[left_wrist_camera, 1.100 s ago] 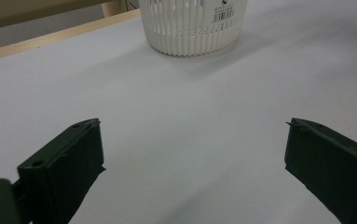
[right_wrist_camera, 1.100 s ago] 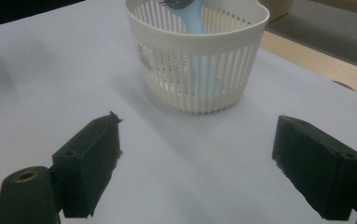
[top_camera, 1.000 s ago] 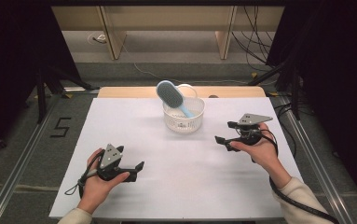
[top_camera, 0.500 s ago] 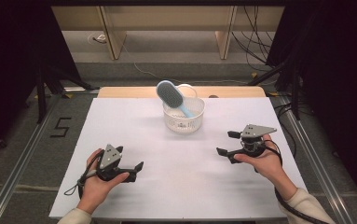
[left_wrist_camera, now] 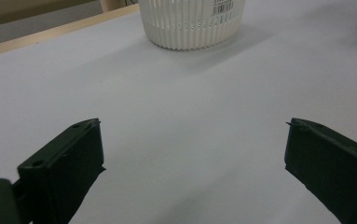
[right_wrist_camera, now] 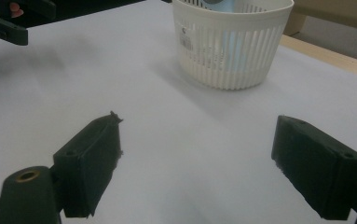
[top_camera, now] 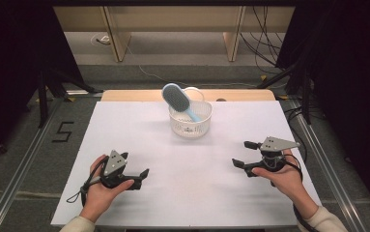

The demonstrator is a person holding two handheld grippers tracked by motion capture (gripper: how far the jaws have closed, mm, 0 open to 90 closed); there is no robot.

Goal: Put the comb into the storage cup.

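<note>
- Grippers rest low over a white desk (top_camera: 182,193), one in each hand of a person seated at its near edge, with both forearms coming in from below in the high view.
- Left gripper (top_camera: 141,175) sits in the left hand (top_camera: 98,188) at the near-left part of the desk, its fingers (left_wrist_camera: 73,154) spread wide with bare white surface between them and nothing held.
- Right gripper (top_camera: 244,154) sits in the right hand (top_camera: 281,176) at the near-right part, its fingers (right_wrist_camera: 92,154) likewise spread wide and empty, a grey three-cornered plate on top.
- White slotted basket (top_camera: 190,121) stands upright well ahead of both sets of fingers, near the far middle of the desk; from the left gripper view it lies straight ahead of the gap between the fingers, and from the right gripper view ahead and a little toward the right finger.
- Pale blue hairbrush (top_camera: 177,99) leans in the basket, handle down inside it and oval head tilted up above the rim toward the left gripper's side.
- Basket and brush are well apart from either gripper; neither set of fingers touches them.
- Barcode label shows on the basket wall (left_wrist_camera: 199,23) facing the left gripper.
</note>
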